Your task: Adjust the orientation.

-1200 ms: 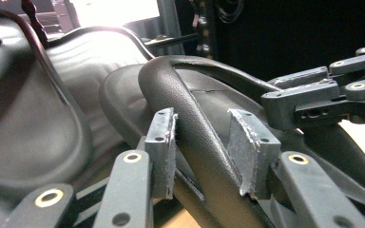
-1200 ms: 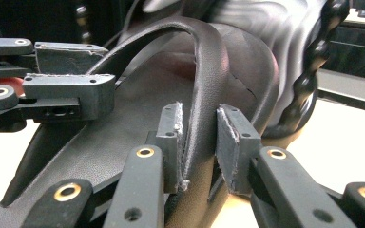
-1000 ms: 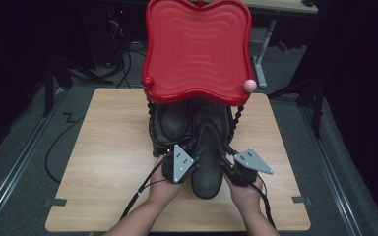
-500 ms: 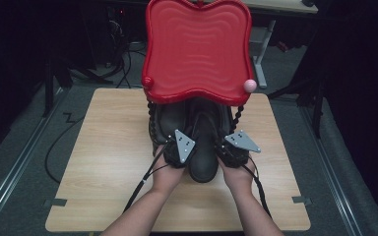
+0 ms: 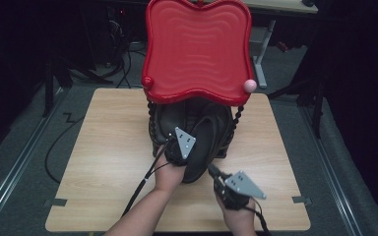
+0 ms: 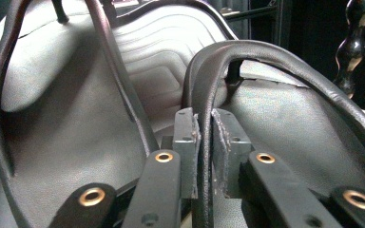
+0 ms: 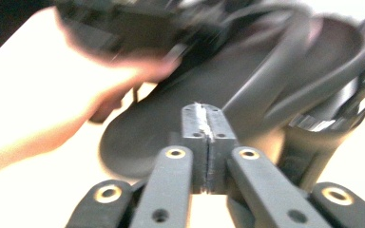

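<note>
Black sandal (image 5: 202, 147): it lies under the red tray (image 5: 199, 49), on your wooden table (image 5: 103, 147).
Left gripper (image 6: 203, 156): your jaws have just been closing — pinched on the sandal's strap (image 6: 228, 52).
Right gripper (image 7: 203, 142): your jaws are pressed together on nothing — just short of the sandal's heel.

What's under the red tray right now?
Under the red tray, between its black posts, sit dark sandals on the table. The left gripper pinches one sandal's strap. The tray hides the sandals' far ends.
</note>
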Available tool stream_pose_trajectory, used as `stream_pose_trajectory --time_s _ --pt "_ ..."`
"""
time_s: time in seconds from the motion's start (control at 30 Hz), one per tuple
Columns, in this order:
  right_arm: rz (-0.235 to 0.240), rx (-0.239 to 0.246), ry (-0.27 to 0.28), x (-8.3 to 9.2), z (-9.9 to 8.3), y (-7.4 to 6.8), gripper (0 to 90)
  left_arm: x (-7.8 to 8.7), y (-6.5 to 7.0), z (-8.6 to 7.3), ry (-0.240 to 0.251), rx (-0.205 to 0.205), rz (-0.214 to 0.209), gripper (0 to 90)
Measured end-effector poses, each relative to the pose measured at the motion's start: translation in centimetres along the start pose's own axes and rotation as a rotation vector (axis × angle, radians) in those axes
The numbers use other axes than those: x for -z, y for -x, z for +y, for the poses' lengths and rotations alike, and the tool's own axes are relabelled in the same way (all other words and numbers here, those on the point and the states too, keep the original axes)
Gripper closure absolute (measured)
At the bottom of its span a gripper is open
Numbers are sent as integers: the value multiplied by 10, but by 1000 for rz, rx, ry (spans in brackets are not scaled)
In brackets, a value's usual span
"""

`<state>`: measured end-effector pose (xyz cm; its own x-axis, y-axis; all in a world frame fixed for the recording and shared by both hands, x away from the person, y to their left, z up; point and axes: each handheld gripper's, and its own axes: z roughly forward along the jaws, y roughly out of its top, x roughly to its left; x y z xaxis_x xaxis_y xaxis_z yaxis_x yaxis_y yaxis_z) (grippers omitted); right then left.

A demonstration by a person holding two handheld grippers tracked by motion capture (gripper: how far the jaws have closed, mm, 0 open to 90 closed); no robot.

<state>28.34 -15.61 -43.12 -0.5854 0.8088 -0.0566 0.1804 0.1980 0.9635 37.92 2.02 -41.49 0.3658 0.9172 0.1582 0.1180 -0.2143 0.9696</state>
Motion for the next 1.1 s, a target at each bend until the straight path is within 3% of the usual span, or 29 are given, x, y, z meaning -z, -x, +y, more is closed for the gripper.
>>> stream_pose_trajectory --time_s 0.13,0.2,0.37,0.5,0.73,0.93,1.0,1.1 --pt "66 23 -71 4 -29 -27 900 0 1 0 -3 2 6 810" --pt "92 67 -107 -3 -37 -41 900 1 2 0 -2 11 8 810" --pt "116 103 -133 -24 -42 -60 899 0 2 -1 3 21 10 811" --pt "100 81 -134 -34 -42 -57 899 0 2 -1 7 31 7 811" --pt "44 59 -131 -34 -42 -44 900 0 0 -1 13 46 7 811" --pt "112 114 -129 -37 -43 -60 899 -2 3 0 8 46 10 815" --pt "109 116 -143 -42 -45 -62 899 -2 2 0 7 49 9 815" --pt "99 80 -151 -46 -45 -56 900 -2 1 0 10 50 13 815"
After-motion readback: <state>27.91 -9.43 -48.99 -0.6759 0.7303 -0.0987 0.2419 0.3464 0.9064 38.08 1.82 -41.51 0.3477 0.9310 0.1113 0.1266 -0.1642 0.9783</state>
